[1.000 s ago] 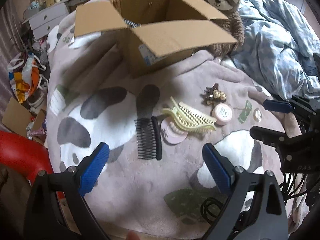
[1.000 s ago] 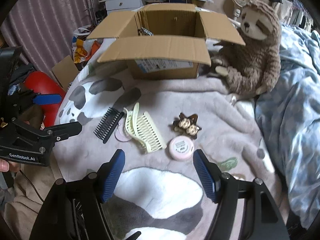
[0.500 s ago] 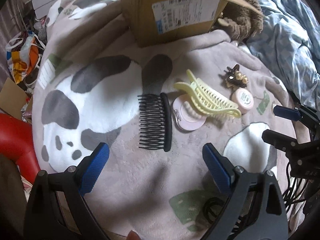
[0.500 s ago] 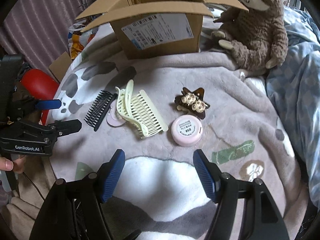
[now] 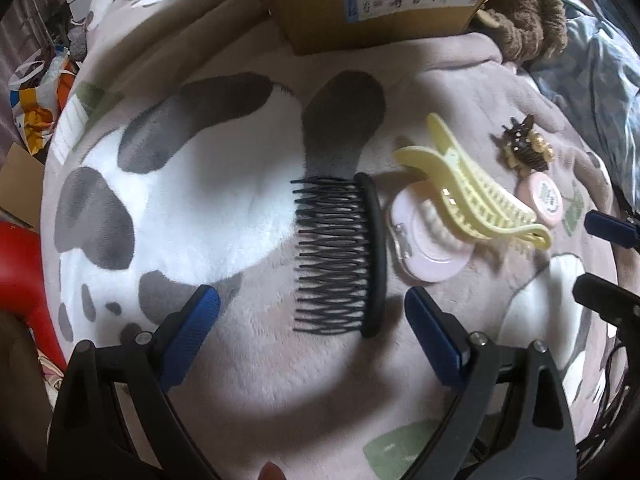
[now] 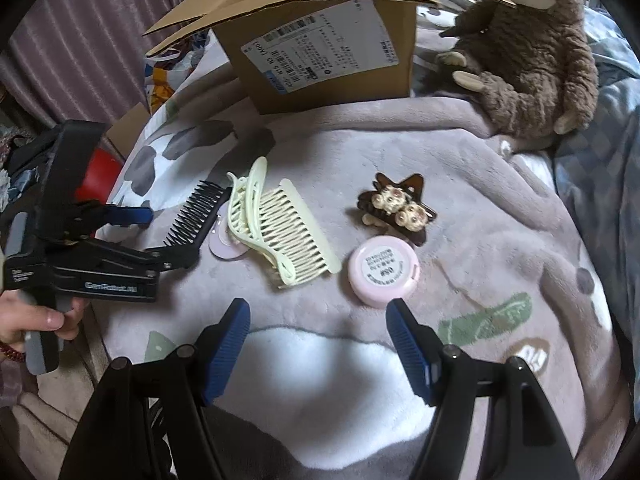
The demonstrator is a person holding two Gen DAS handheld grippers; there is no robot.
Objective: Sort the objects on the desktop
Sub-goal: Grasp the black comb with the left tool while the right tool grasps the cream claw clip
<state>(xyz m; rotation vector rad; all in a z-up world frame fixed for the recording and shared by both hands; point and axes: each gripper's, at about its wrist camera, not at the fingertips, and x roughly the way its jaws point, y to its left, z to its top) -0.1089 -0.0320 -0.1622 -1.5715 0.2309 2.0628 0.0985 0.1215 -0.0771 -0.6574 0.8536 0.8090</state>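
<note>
Left gripper (image 5: 312,316) wide open, empty, straddling black plastic side comb (image 5: 340,256) lying flat on plush blanket (image 5: 192,208). Judged light, rigid, thin teeth fragile: grip across solid spine. Right gripper (image 6: 318,336) open, empty.

Grey curtain (image 6: 80,40), blue bedding (image 6: 612,120)

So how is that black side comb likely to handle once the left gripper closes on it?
The black comb is thin plastic lying flat on plush blanket, so it probably weighs little and may press into the pile instead of lifting cleanly. Its solid spine looks stiff; the thin teeth would likely flex or slip between pads. The left gripper stands open around it.
</note>
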